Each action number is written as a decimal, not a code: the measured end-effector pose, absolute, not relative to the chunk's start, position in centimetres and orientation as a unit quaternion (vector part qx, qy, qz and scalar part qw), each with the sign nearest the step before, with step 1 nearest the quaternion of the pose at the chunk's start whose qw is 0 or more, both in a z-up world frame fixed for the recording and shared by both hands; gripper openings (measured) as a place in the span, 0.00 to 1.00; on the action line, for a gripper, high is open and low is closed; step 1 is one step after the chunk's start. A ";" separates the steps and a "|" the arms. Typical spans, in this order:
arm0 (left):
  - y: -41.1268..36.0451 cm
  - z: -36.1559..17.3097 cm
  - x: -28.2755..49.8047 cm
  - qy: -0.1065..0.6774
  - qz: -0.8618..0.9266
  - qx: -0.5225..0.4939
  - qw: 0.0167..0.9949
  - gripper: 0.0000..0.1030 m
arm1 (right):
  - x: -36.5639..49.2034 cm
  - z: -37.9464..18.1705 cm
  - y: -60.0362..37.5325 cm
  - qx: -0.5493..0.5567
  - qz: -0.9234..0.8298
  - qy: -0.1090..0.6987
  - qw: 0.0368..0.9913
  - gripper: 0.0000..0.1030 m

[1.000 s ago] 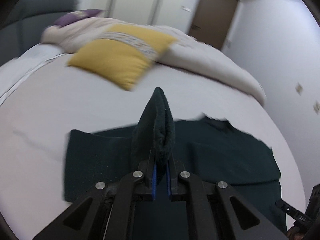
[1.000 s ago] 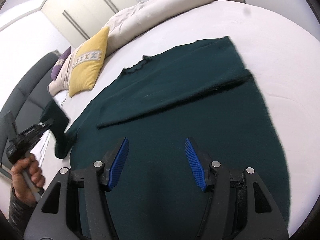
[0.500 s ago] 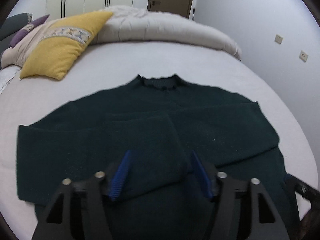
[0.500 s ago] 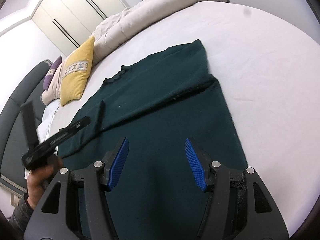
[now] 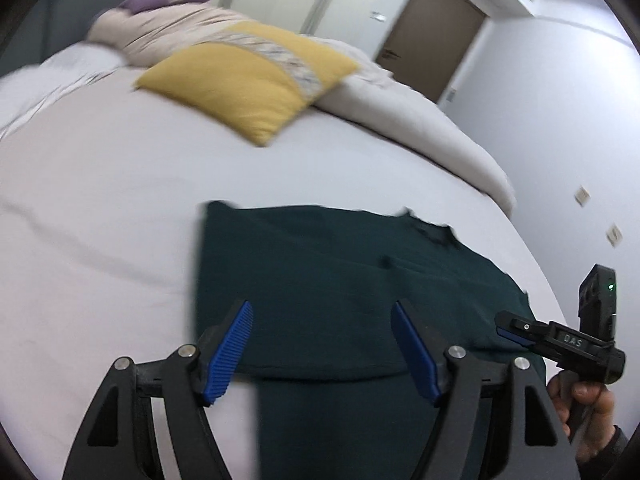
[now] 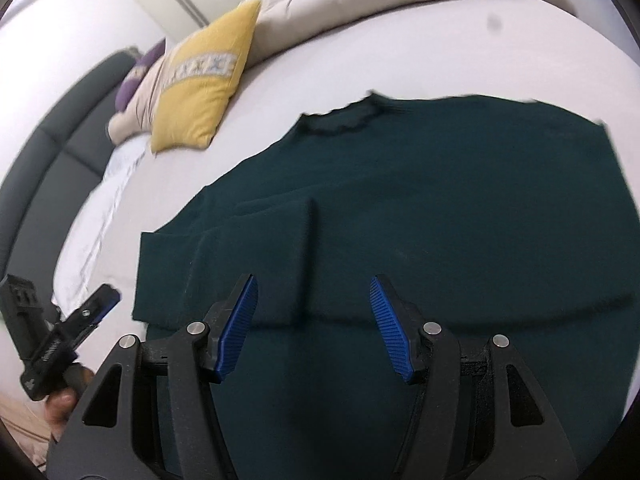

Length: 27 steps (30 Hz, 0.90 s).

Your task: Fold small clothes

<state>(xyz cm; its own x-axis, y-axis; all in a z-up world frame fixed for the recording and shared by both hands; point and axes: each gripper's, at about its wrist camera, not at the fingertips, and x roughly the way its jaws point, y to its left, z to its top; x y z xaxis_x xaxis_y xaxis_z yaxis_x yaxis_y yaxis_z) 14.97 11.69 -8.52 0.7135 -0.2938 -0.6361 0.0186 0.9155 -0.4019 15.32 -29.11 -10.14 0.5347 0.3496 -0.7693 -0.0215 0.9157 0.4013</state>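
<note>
A dark green sweater (image 5: 340, 272) lies flat on the white bed sheet (image 5: 100, 200), neck toward the pillows. Its left sleeve (image 6: 256, 248) lies folded inward across the chest. My left gripper (image 5: 320, 312) hovers over the sweater's left side, its jaws opening, with nothing between the blue pads. My right gripper (image 6: 313, 284) hangs open above the sweater (image 6: 440, 200) near its lower middle, holding nothing. Each gripper shows in the other's view: the right one (image 5: 506, 326) at the right edge, the left one (image 6: 106, 296) at the lower left.
A yellow pillow (image 5: 256, 80) and a bunched beige duvet (image 5: 420, 128) lie at the far side of the bed. A dark padded headboard (image 6: 52, 160) curves round the left. A brown door (image 5: 432, 32) stands in the back wall. Bare sheet surrounds the sweater.
My left gripper let go of the sleeve, which now lies folded over the chest, then opened and drew back toward the left. My right gripper shifted left across the sweater, staying open.
</note>
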 end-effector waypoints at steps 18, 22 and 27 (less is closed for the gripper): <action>18.2 -11.8 17.2 0.392 -0.074 -0.266 0.877 0.70 | 20.4 -12.2 -24.2 0.106 0.099 0.505 0.851 0.07; 17.2 -12.1 18.2 0.405 -0.077 -0.258 0.874 0.70 | 19.6 -10.3 -24.9 0.107 0.100 0.480 0.865 0.06; 16.4 -11.8 19.5 0.409 -0.074 -0.255 0.873 0.70 | 18.7 -8.4 -27.9 0.126 0.084 0.458 0.876 0.06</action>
<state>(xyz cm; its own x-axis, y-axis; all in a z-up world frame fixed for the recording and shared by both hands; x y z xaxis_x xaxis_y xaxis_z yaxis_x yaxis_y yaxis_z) 19.51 16.39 -11.83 0.6544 -0.3386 -0.6761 -0.0792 0.8585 -0.5066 18.69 -27.95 -8.37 0.5668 0.2631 -0.7807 -0.0327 0.9541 0.2977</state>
